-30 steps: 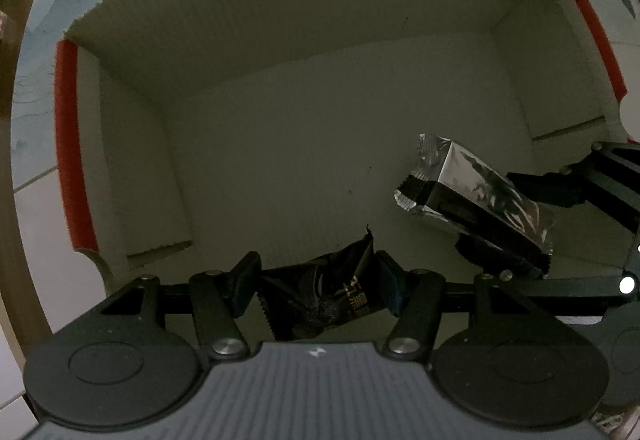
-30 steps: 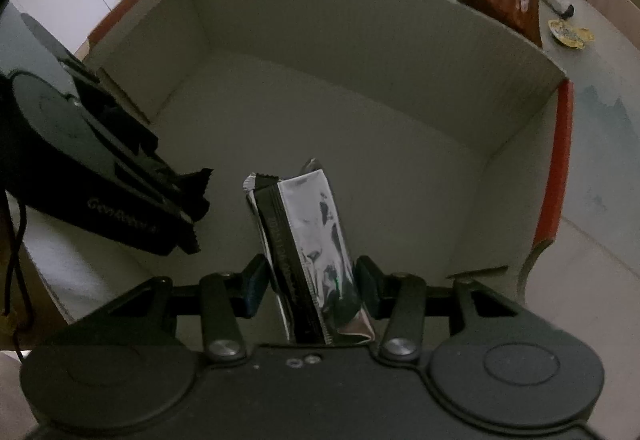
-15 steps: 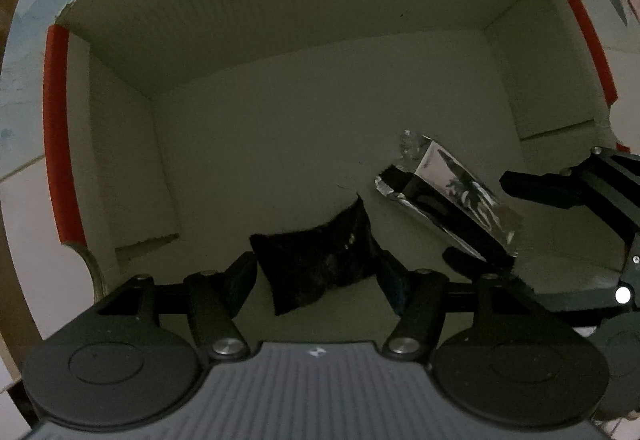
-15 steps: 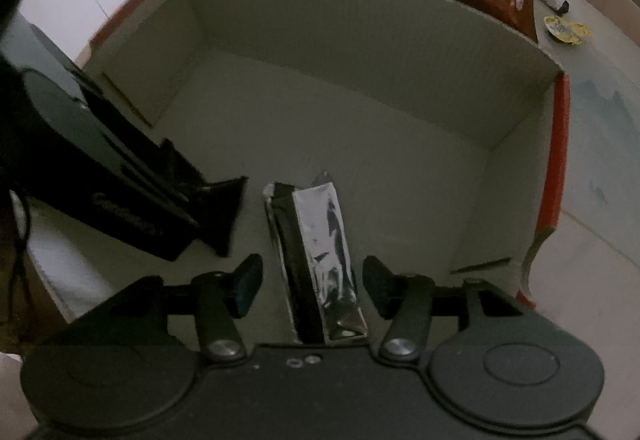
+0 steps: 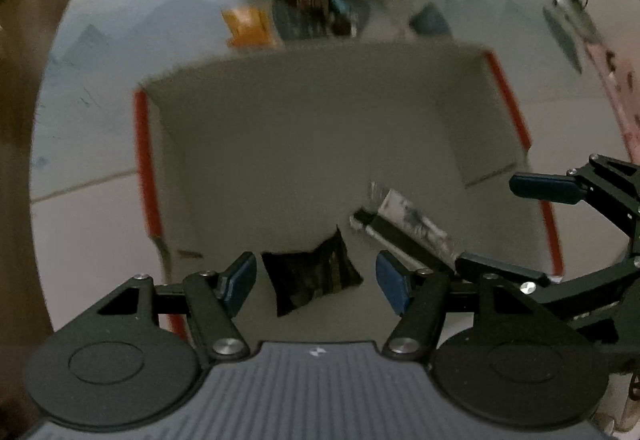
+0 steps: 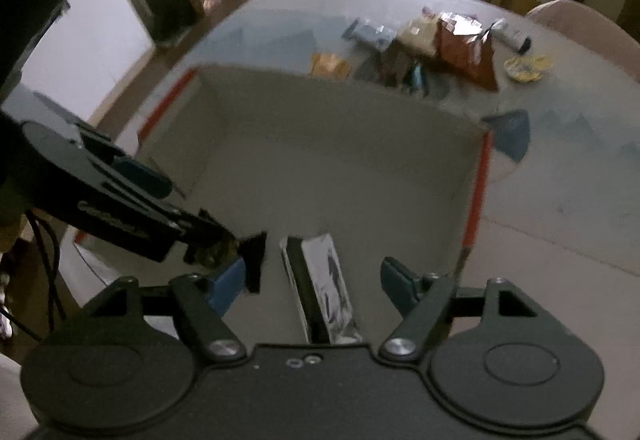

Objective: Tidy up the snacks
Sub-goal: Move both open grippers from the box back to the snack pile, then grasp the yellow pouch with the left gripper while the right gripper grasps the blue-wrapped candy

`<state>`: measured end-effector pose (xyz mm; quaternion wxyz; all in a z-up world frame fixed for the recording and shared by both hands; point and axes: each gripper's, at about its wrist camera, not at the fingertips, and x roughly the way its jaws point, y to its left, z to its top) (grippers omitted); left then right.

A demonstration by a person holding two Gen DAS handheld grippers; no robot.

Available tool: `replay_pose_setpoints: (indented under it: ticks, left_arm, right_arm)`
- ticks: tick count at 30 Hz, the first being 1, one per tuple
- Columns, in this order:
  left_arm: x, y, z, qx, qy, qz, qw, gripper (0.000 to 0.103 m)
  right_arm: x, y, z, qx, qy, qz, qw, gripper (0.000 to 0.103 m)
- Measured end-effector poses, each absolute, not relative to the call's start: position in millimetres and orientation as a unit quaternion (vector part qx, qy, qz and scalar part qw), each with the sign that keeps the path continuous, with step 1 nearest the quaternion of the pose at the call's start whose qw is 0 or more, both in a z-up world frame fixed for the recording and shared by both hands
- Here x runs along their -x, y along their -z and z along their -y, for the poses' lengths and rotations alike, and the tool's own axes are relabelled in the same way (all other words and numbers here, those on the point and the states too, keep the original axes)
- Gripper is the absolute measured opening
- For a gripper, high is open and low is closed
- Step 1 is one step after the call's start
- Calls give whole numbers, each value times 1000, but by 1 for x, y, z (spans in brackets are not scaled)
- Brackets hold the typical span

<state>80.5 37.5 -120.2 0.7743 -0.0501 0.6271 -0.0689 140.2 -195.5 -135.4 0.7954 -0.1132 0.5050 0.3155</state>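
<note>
Both packets dropped into box (image 5: 304, 143) — each hand-held gripper (image 5: 316, 280) (image 6: 312, 280) gaping, empty, right just widened.

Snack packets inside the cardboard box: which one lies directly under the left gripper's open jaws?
The black crumpled packet, lying on the box floor between the left gripper fingers. The silver foil packet lies further right, beneath the right gripper.

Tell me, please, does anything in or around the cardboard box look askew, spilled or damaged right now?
Nothing stands out. The dark packet and the silver packet lie loose on the floor of the cardboard box, at slightly different angles but intact. The left gripper and right gripper are open above them. More snacks sit piled on the table beyond.
</note>
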Motion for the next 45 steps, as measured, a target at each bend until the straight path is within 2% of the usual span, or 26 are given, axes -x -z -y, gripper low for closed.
replay_pose_setpoints:
  ticks: [4,9,14,18,23,32,40,45]
  left_arm:
    - [-80,92,-38,46,63,-595,800,65]
    - [-88,59,-42,44,55,-554,830,71]
    - [-102,37,-47,39,39,-515,855,76]
    - [-119,24,-57,57,18,-493,868,84]
    - [-153,19,-64,62,5,-492,868,84]
    - [-228,49,-59,32,-16,-552,833,84]
    - [-288,104,-55,25,-32,-627,778,84]
    - [-320,131,-54,42,-47,-656,752,84]
  right_arm:
    - [-144,110,200,97,-316,-483,811,81]
    - [-158,79,206,82,-312,-453,831,86]
    - [-181,54,212,68,-303,-428,849,99]
    - [-204,42,216,58,-297,-411,860,101]
    - [-244,36,221,47,-277,-415,865,101]
    - [-312,52,214,51,-264,-443,855,101]
    - [-364,103,192,83,-265,-498,821,101]
    - [-396,143,178,91,-262,-541,794,95]
